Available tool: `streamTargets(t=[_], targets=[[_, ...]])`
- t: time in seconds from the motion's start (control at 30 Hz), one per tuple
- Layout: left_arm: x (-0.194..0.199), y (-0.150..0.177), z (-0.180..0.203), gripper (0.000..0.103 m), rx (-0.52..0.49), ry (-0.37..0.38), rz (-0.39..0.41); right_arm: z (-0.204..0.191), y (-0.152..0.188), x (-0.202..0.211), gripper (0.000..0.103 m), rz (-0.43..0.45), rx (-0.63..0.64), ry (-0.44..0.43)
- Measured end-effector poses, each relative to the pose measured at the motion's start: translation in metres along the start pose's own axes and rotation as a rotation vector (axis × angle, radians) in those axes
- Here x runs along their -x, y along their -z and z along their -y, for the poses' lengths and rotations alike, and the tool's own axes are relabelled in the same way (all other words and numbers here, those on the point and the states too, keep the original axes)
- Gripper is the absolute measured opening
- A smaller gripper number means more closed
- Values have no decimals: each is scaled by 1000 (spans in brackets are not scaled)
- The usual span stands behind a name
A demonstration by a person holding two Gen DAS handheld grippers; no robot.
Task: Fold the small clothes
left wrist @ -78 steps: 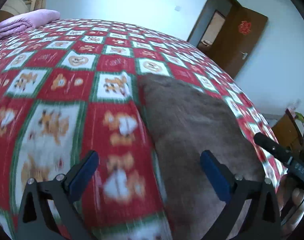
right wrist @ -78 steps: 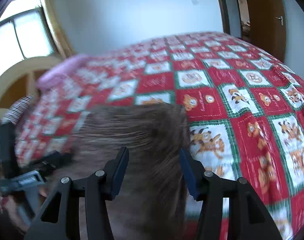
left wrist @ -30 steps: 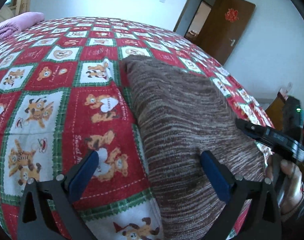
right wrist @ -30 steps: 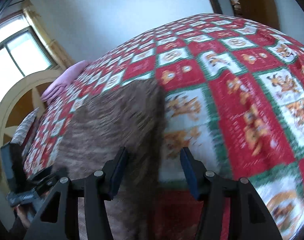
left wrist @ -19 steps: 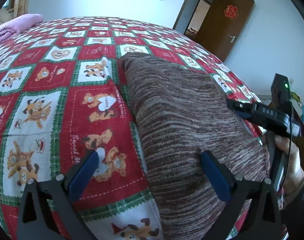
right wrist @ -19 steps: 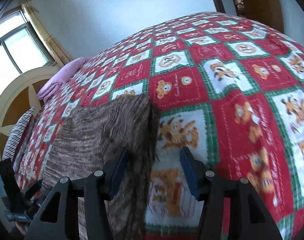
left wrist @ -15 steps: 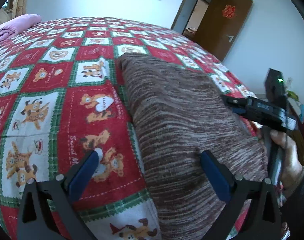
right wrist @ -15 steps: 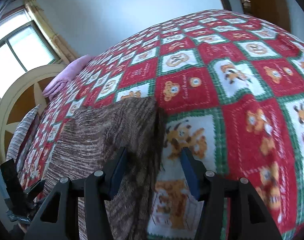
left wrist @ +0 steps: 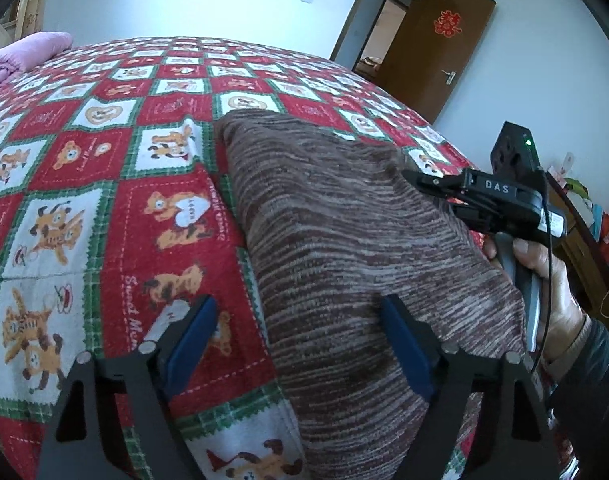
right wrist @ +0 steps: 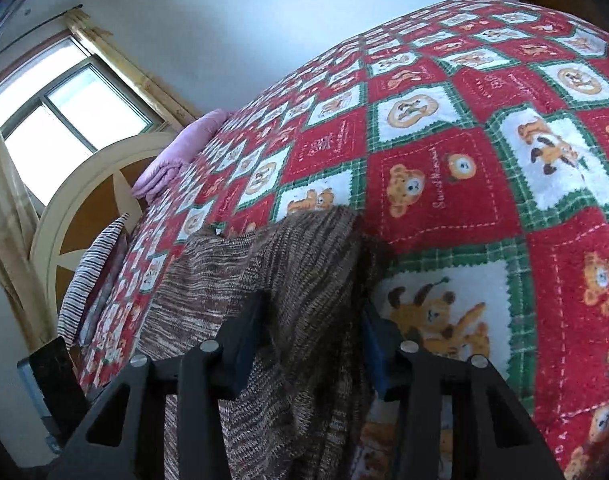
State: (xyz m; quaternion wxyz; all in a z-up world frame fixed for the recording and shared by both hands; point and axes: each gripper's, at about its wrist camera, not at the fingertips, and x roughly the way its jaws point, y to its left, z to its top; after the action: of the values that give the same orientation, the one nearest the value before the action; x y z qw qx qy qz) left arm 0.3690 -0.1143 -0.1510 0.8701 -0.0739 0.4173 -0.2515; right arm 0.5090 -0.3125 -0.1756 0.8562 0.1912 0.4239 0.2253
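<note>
The brown striped knit (left wrist: 344, 248) is lying on the bed, long and flat across the red teddy-bear blanket (left wrist: 84, 184), near the edge closest to you. It looks like a narrow strip already, so I'd guess you're partway through and lining up for the next fold.

Your right gripper (right wrist: 312, 336) is at the knit's right edge with its fingers set fairly wide on either side of a raised bunch of fabric, not pinched down on it as far as I can see. From the left camera it reaches in from the right, angled low, your hand (left wrist: 544, 276) wrapped round the handle.

Your left gripper (left wrist: 296, 344) is spread wide over the near left edge, one finger (left wrist: 192, 336) above the blanket, the other above the knit, holding nothing.

Next you'd probably need both to close on the edges at matching spots, so the fold comes over square.
</note>
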Motion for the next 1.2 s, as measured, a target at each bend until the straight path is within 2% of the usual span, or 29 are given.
streamTargets(t=[0.17,0.27,0.4,0.5,0.6,0.73,0.9,1.07,1.2], targets=[[-1,0,4,76,-25,-2,-2,6,0,0,44,-5,-31,-27],[-1,0,6,75,-36,-8,-3,5,1,0,43,-2,-34,-15],[-1,1,10,70,-52,-10,-3,-5,4,-3,41,4,7,53],[-1,1,13,67,-67,-13,-6,-8,5,-3,41,7,23,73],[-1,2,15,61,-78,-4,-6,-4,5,-1,37,9,12,59],[-1,2,16,54,-85,2,-8,-1,7,2,25,19,7,6],[1,2,22,46,-114,-22,1,-1,8,5,24,33,10,-11],[3,1,29,34,-151,-56,5,-5,8,2,23,27,17,47],[8,1,35,30,-168,-85,7,-16,12,6,21,35,20,98]])
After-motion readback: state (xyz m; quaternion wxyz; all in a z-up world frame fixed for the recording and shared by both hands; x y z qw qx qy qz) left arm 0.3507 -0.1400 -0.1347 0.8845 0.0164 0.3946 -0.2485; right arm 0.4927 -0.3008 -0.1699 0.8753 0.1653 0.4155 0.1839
